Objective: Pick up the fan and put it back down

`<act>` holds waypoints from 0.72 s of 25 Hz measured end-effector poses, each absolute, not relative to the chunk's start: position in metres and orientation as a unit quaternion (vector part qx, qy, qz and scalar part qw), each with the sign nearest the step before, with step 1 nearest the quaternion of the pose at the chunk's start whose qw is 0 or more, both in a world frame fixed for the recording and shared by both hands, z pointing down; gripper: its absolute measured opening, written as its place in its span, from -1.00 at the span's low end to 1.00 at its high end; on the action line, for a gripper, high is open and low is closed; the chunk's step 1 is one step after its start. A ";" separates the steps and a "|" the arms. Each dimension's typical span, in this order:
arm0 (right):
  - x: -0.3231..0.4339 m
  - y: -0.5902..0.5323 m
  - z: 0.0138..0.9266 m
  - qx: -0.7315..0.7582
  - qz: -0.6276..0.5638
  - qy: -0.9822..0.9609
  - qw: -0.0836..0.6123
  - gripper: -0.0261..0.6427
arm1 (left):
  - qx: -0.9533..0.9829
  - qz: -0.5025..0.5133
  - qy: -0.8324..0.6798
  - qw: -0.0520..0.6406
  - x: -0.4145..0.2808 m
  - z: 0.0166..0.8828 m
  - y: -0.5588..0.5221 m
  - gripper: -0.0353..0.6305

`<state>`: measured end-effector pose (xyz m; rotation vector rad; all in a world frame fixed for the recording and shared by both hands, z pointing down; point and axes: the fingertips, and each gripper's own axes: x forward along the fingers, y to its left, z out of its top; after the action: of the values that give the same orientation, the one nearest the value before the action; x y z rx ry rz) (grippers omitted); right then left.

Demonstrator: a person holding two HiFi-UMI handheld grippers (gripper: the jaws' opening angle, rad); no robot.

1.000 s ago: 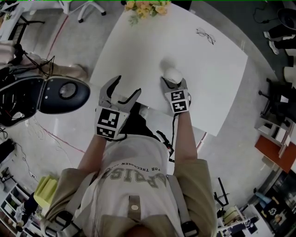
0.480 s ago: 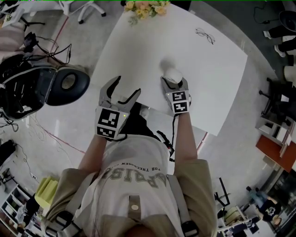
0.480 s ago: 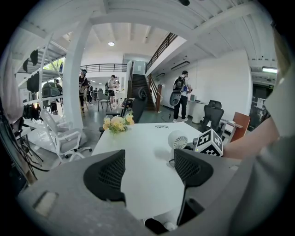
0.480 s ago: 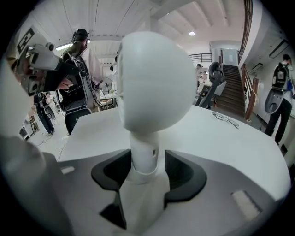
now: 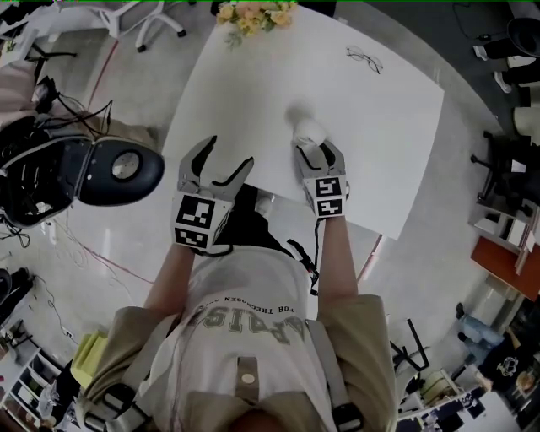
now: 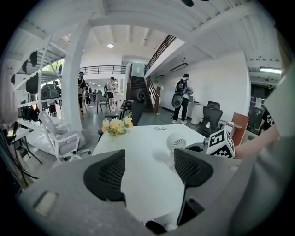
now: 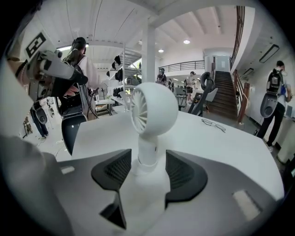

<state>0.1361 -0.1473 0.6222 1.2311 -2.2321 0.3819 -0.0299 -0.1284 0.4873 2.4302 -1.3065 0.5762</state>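
right gripper (image 5: 318, 148) | fingers (image 7: 113, 171) wider apart round fan (image 5: 309, 129) | drawn back slightly

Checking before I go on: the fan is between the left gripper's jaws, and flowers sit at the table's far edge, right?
No: the fan is between the right gripper's jaws, as the right gripper view shows. Flowers do sit at the table's far edge.

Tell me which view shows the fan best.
The right gripper view: the fan fills the centre, grille and stem clear, between the jaws of the right gripper. The head view shows only its white top; the left gripper view shows a small, distant fan.
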 end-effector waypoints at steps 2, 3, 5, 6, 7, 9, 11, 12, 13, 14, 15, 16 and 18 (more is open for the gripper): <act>0.139 -0.142 0.615 0.467 0.136 -0.831 0.271 -0.24 | 0.853 0.198 -0.457 0.157 -0.027 0.486 -0.128 0.14; 0.141 -0.138 0.610 0.471 0.132 -0.830 0.266 -0.24 | 0.854 0.196 -0.456 0.155 -0.025 0.486 -0.127 0.14; 0.144 -0.129 0.598 0.485 0.126 -0.829 0.249 -0.23 | 0.857 0.191 -0.454 0.154 -0.022 0.485 -0.120 0.14; 0.146 -0.125 0.591 0.494 0.123 -0.827 0.238 -0.23 | 0.857 0.189 -0.453 0.154 -0.021 0.484 -0.117 0.14; 0.147 -0.121 0.582 0.502 0.120 -0.826 0.227 -0.23 | 0.858 0.187 -0.453 0.153 -0.021 0.483 -0.115 0.14; 0.150 -0.116 0.562 0.520 0.111 -0.822 0.205 -0.23 | 0.859 0.182 -0.456 0.147 -0.021 0.478 -0.114 0.14; 0.156 -0.111 0.540 0.546 0.094 -0.812 0.186 -0.23 | 0.860 0.177 -0.460 0.135 -0.021 0.469 -0.113 0.14; 0.159 -0.108 0.530 0.561 0.082 -0.804 0.178 -0.23 | 0.861 0.173 -0.462 0.126 -0.022 0.465 -0.112 0.14; 0.161 -0.103 0.522 0.575 0.070 -0.797 0.172 -0.23 | 0.861 0.167 -0.465 0.117 -0.024 0.461 -0.109 0.14; 0.160 -0.095 0.517 0.585 0.060 -0.791 0.166 -0.23 | 0.862 0.161 -0.468 0.110 -0.028 0.459 -0.104 0.14; 0.158 -0.084 0.513 0.593 0.053 -0.787 0.160 -0.23 | 0.862 0.154 -0.471 0.105 -0.033 0.459 -0.096 0.14; 0.156 -0.074 0.510 0.599 0.047 -0.784 0.154 -0.23 | 0.862 0.148 -0.473 0.102 -0.037 0.459 -0.089 0.14; 0.160 -0.064 0.495 0.610 0.039 -0.778 0.145 -0.23 | 0.863 0.138 -0.476 0.096 -0.038 0.448 -0.085 0.14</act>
<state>0.1602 -0.0635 0.4950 1.7567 -2.2434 0.1120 -0.0380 -0.0847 0.4478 2.5569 -1.4108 0.4085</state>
